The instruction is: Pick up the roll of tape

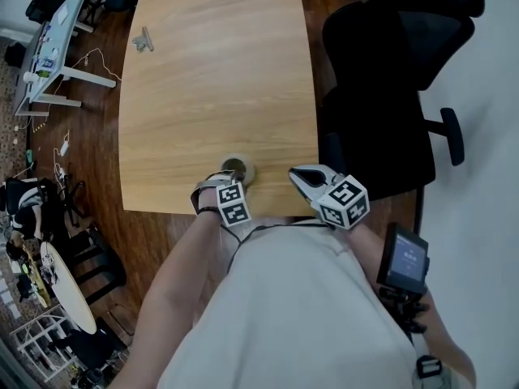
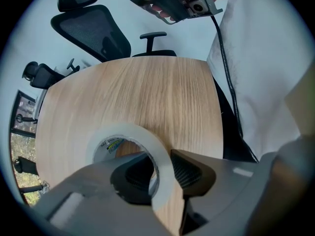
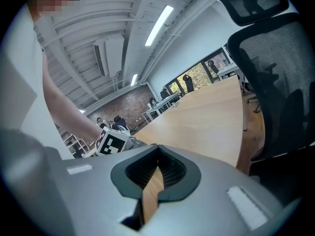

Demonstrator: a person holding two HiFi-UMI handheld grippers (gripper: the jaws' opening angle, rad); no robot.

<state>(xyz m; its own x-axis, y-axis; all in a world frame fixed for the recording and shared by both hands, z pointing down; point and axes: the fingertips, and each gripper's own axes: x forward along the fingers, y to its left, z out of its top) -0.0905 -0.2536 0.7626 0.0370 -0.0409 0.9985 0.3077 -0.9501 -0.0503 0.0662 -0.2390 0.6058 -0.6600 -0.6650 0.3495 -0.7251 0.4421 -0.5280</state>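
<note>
The roll of clear tape [image 1: 238, 167] lies flat on the wooden table [image 1: 211, 79], close to its near edge. My left gripper [image 1: 220, 185] points straight down over the roll. In the left gripper view the tape [image 2: 123, 131] has its wall between the jaws of the left gripper [image 2: 165, 170]: one pad is inside the hole, the other against the outer side, and both touch the wall. My right gripper [image 1: 306, 178] hovers at the table's near edge, right of the roll, shut with nothing in it. Its pads [image 3: 156, 173] leave only a thin slit.
A small metal clip [image 1: 143, 40] lies at the table's far left. A black office chair [image 1: 389, 96] stands close to the table's right side. Desks and cables [image 1: 57, 47] are on the floor to the left. The person's torso [image 1: 300, 306] fills the near side.
</note>
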